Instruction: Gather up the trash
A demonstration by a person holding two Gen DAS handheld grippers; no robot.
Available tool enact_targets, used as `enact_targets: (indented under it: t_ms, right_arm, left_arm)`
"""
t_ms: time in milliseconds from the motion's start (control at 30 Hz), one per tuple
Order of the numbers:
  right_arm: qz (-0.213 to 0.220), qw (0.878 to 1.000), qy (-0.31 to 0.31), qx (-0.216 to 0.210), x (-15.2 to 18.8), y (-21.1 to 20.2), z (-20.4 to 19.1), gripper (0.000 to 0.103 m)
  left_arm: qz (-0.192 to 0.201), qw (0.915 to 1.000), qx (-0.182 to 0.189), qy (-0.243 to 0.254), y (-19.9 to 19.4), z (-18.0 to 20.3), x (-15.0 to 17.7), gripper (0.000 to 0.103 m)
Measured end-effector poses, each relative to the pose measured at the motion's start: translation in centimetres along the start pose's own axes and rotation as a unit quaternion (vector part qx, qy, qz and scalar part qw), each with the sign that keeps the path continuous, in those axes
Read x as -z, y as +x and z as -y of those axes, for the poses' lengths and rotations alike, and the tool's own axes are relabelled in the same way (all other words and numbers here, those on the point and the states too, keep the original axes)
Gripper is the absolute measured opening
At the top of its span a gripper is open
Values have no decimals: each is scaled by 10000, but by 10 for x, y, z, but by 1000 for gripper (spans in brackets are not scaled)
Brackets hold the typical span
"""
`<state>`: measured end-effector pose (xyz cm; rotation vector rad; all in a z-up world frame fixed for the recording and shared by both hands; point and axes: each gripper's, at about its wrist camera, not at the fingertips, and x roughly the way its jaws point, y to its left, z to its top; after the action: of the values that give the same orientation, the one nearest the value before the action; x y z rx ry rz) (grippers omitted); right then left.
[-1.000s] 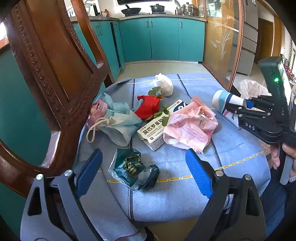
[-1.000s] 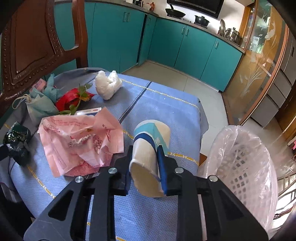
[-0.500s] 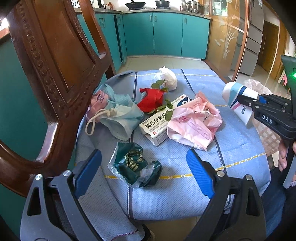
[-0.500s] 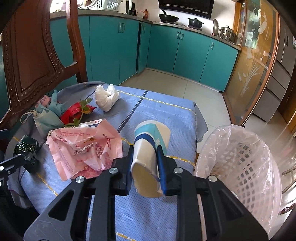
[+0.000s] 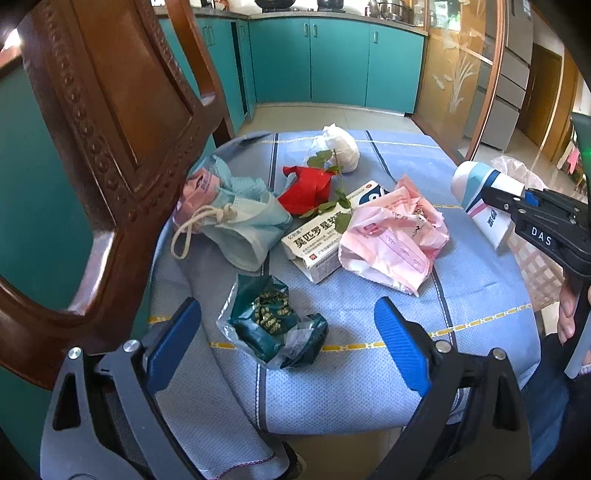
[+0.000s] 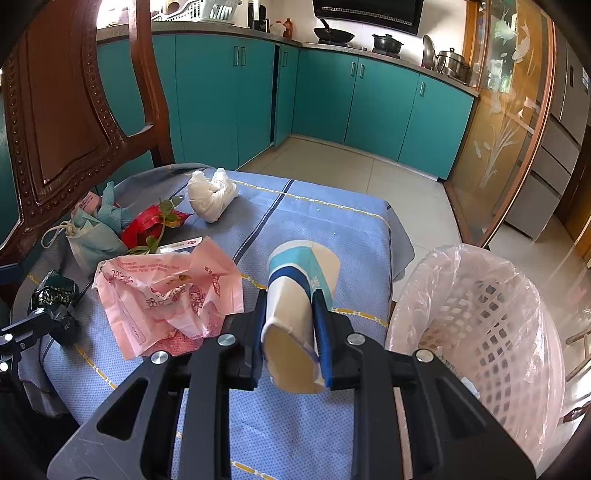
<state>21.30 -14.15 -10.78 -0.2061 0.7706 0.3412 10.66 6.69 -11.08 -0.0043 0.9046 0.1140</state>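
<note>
Paper cup, white with blue and teal bands, squashed flat, pinched in the right hand-held gripper; left hand-held gripper spread.

Beyond the right gripper, teal cabinets run along the far wall and turn a corner to its left. A counter tops them, carrying a wok and steel pots. Pale floor tiles lie ahead, in bright daylight. To the gripper's right stands a wood-framed etched glass door. To its left rises a carved dark wooden chair back. A blue striped cloth covers the table.
</note>
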Motion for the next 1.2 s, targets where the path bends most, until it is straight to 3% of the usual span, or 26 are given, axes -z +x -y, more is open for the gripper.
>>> enact_targets:
  t_ms: [267,400,433,500,567,800,1200]
  right_arm:
    - [-22,10000,58,-12,0,1,2,24]
    - [10,10000,32,9,0,0,2,24]
    - [15,10000,22,15,0,0,2,24]
    - [18,10000,10,33,1,0,2,24]
    - [9,10000,24,33,1,0,2,24]
    - [-2,10000,37,58,2,1,3,24]
    - [-3,10000,57,61,3,0,2,24]
  left_arm:
    - [-391,9992,-21,-65,27,-2,8,95]
    - [-498,9985,-222,-45,41,-2,11,94]
    - [-515,9983,-281,-6,44,-1,12,93]
    - [-571,9978,-320,64,46,0,13,76]
    - [-594,9976,-321,120,46,2,14,75]
    - [-377,9980,-211,455,21,13,15,71]
    - [511,9956,67,781,-35,19,16,71]
